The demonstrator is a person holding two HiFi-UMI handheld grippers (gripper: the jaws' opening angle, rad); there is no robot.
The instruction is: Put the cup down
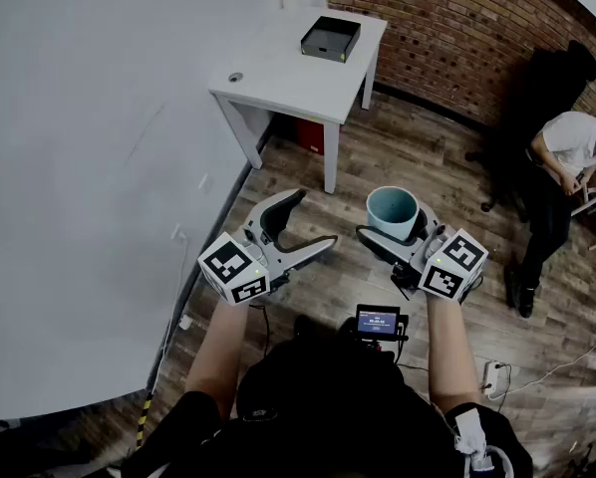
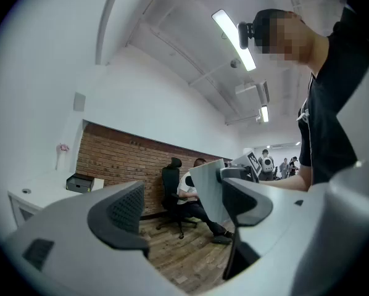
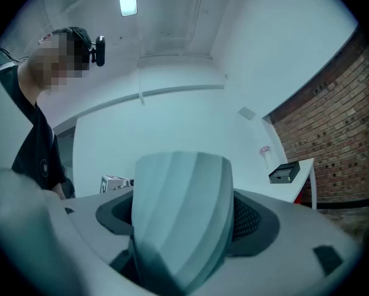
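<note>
The person is holding a claw in each hand at about chest height above the wooden floor (image 1: pixel 378 157), both claws pointing level and away from the body. The right claw (image 1: pixel 394 224) is pinching the pale blue cup (image 1: pixel 393 210): in the right gripper view the cup is filling the gap between the two dark pads, and both pads are pressing on its sides. The cup is standing upright in this grip with its open mouth facing up, and it is hanging in the air, well apart from the white desk (image 1: pixel 278 73) farther ahead. The left claw (image 1: pixel 316 219) is standing spread wide, and the left gripper view is showing only floor and room between its pads. The two claws are lying side by side, near each other but not touching. On the desk a black box (image 1: pixel 330 38) is resting near the far edge, and a small round object (image 1: pixel 235 77) is lying near the left edge. A brick wall (image 1: pixel 457 38) is running behind the desk. At the right, another person (image 1: pixel 567 167) is sitting and leaning forward.
</note>
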